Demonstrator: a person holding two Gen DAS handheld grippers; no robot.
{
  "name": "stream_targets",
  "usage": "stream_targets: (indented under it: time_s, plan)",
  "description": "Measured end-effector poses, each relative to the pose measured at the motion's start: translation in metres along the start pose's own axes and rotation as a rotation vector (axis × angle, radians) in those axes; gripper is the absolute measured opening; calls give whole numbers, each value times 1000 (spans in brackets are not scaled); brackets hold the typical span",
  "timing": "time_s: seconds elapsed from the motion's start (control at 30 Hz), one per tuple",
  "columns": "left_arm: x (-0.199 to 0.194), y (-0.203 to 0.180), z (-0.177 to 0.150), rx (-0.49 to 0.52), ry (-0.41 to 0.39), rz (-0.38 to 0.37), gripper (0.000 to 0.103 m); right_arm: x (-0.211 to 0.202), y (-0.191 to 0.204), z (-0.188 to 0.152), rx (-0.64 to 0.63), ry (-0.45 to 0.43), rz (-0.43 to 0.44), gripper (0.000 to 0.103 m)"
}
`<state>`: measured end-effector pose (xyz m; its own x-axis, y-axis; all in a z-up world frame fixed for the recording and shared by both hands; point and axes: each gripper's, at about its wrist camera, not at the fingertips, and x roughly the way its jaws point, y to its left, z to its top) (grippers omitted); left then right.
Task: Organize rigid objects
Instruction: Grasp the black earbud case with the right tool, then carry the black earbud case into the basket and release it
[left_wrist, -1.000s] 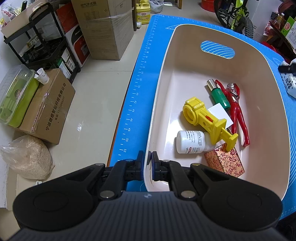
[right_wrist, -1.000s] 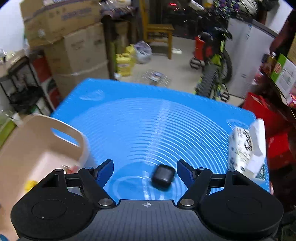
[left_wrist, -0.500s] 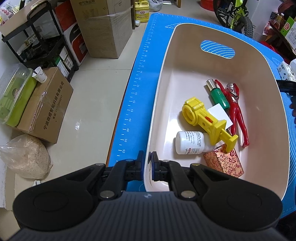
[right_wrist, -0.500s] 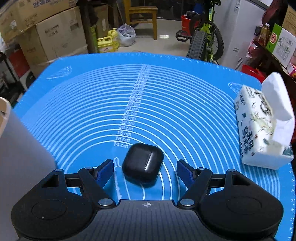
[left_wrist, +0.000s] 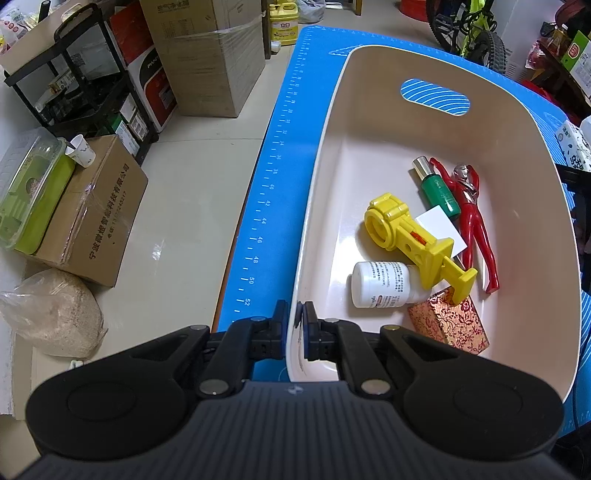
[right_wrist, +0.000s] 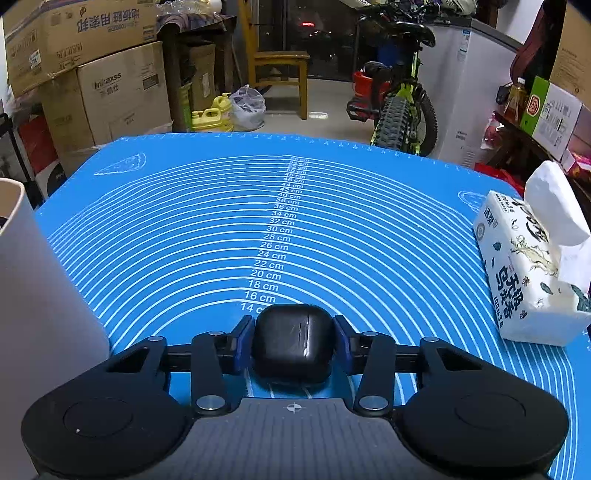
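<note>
A cream plastic basin (left_wrist: 332, 110) stands on the blue mat, and my left gripper (left_wrist: 294, 325) is shut on its near rim. Inside it lie a yellow toy (left_wrist: 410, 240), a white bottle (left_wrist: 380, 284), a red figure (left_wrist: 472, 210), a green bottle (left_wrist: 437, 188) and a red patterned box (left_wrist: 448, 323). In the right wrist view a black earbud case (right_wrist: 291, 347) sits on the mat. My right gripper (right_wrist: 293, 332) is closing on it, and both blue pads touch its sides. The basin's outer wall (right_wrist: 33, 295) rises at the left.
A tissue pack (right_wrist: 532, 273) lies at the right edge of the blue mat (right_wrist: 280, 206). Off the table's left side are cardboard boxes (left_wrist: 92, 210), a black rack (left_wrist: 85, 85) and a bag of grain (left_wrist: 48, 314). A bicycle (right_wrist: 399, 99) stands beyond the far edge.
My right gripper came down over the black case and its jaws closed from wide apart onto the case's sides. The left gripper and the basin have not moved.
</note>
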<state>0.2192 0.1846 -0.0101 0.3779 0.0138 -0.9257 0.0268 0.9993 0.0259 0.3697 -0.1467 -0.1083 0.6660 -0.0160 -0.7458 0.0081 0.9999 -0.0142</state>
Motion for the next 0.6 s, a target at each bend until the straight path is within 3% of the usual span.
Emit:
stream_targets:
  time_s: [0.2, 0.6]
  plan:
    - [0, 0, 0, -11, 2, -1, 10, -25, -9, -3, 2, -26, 12, 50]
    - [-1, 0, 1, -20, 3, 1, 10, -131, 3, 24, -57, -177, 126, 50]
